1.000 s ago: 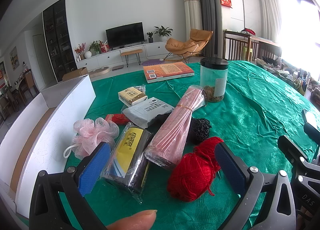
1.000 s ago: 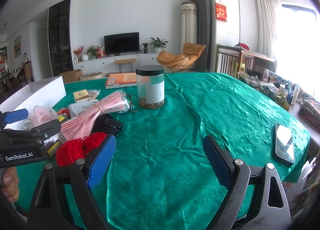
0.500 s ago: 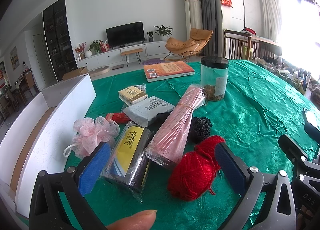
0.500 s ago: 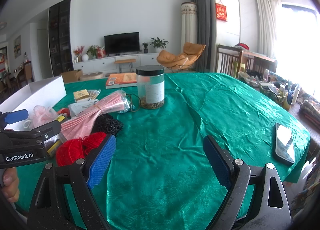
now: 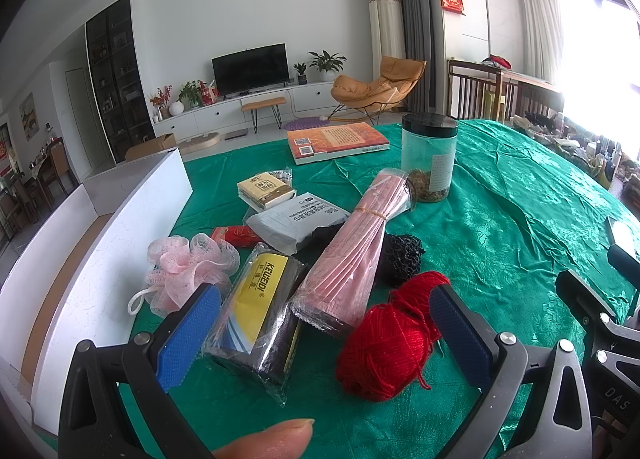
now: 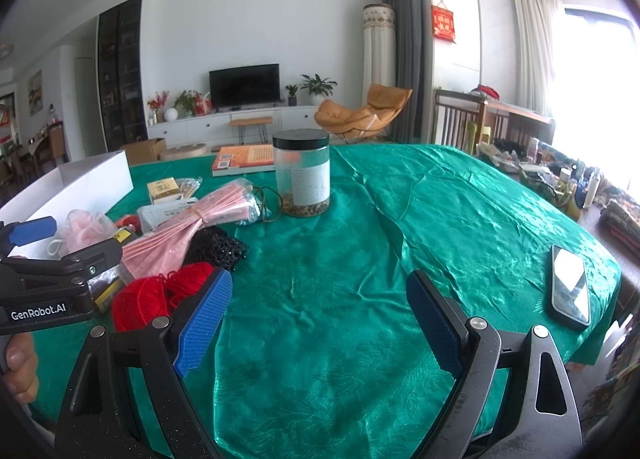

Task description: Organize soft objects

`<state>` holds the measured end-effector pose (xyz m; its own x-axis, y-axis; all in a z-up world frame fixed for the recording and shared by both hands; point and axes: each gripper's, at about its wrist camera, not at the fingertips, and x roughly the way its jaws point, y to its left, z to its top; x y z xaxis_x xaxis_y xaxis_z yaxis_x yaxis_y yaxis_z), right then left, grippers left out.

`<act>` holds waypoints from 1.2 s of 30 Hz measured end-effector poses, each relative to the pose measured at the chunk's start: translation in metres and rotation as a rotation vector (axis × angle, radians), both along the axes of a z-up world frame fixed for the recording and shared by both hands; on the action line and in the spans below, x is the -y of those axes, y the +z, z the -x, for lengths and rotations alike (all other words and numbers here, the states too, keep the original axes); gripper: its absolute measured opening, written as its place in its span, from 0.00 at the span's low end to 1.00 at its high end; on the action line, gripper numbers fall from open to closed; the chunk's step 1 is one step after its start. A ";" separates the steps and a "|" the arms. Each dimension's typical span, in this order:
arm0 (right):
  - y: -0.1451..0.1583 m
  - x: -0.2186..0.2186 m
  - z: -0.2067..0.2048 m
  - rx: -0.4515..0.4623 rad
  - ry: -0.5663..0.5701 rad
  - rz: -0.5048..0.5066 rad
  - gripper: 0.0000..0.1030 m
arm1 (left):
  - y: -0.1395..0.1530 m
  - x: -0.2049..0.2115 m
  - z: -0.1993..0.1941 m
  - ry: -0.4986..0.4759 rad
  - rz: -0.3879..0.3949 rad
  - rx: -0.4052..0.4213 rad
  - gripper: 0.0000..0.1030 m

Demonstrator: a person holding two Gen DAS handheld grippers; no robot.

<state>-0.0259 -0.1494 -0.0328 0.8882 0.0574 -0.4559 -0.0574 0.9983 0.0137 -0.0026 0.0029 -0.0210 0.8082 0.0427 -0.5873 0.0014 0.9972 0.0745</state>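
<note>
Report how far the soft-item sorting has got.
Nothing looks sorted: the white box shows no items inside. Both the left gripper and right gripper are open and empty. The red yarn, pink bath pouf and black mesh ball remain on the green tablecloth.

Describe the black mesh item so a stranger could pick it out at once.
On the green tablecloth, find the pile of goods beside the white box. A long pink plastic-wrapped bundle lies across it, and the black mesh item sits against its right side, just behind the red yarn. It is the only dark, knobbly netted lump there.
</note>
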 end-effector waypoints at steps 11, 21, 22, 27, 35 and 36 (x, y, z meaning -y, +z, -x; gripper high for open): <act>-0.001 0.000 0.001 -0.001 0.000 -0.001 0.88 | -0.001 0.000 0.000 0.000 -0.002 -0.004 1.00; -0.001 0.000 0.000 -0.002 0.000 -0.002 0.88 | -0.001 -0.001 0.000 0.001 -0.006 -0.013 1.00; -0.001 0.000 0.000 -0.002 0.000 -0.002 0.88 | -0.001 -0.001 0.000 0.001 -0.006 -0.013 1.00; -0.001 0.000 0.000 -0.002 0.000 -0.002 0.88 | -0.001 -0.001 0.000 0.001 -0.006 -0.013 1.00; -0.001 0.000 0.000 -0.003 0.000 -0.003 0.88 | -0.001 -0.001 0.000 0.001 -0.006 -0.013 1.00; -0.001 0.001 0.000 -0.003 0.000 -0.003 0.88 | -0.001 -0.001 0.000 0.001 -0.006 -0.013 1.00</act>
